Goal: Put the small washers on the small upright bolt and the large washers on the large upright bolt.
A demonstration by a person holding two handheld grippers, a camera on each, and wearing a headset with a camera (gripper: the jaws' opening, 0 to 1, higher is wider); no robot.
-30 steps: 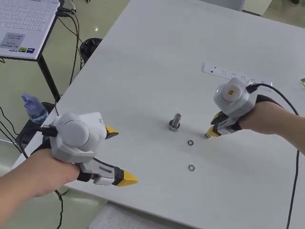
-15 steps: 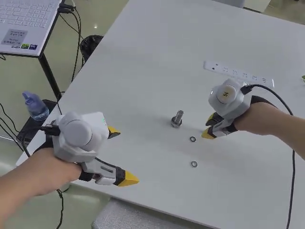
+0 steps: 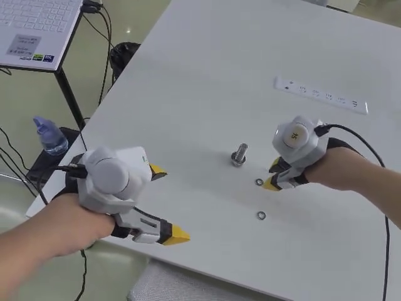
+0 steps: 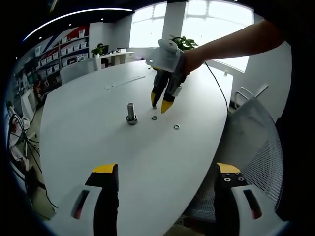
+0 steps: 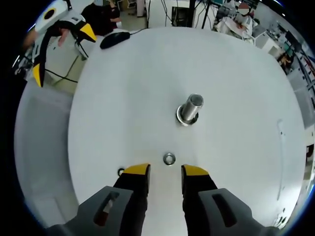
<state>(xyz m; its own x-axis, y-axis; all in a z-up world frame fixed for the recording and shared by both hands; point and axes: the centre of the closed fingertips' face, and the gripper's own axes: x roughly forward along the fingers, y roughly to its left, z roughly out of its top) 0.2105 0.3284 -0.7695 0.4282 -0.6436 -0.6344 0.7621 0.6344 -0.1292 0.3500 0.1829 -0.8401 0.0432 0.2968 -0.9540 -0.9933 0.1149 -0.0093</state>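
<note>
**Head view.**
- Bolt: upright, on the table.
- Near washer: flat, just beside the bolt, toward the person.
- Far washer: flat, further from the bolt on the same side.
- Right gripper: tips low, just beside the near washer, on the side away from the bolt.
- Left gripper: well apart from the bolt, at the table edge.
- Power strip: beyond the bolt, well apart.
- Laptop and bottle: off the table, far from the bolt.

**Left gripper view.**
- Own jaws are spread wide with nothing between them.
- The bolt and both washers lie well ahead.

**Right gripper view.**
- Jaws are parted a little and empty.
- The near washer lies just ahead of the gap, in line with the bolt.
- The far washer is half hidden behind the jaw at the view's left.

**Step in hand (judged).** Picking up the near washer.
- Lower the tips to straddle it and pinch across the rim. A thin, flat washer is likely to slip.
- Hold it level to thread it over the bolt.
- Whether its size suits this bolt cannot be told.

**Obstructions.**
- Nothing lies between the near washer and the bolt.
- The far washer sits close to one jaw and could be nudged.
</note>
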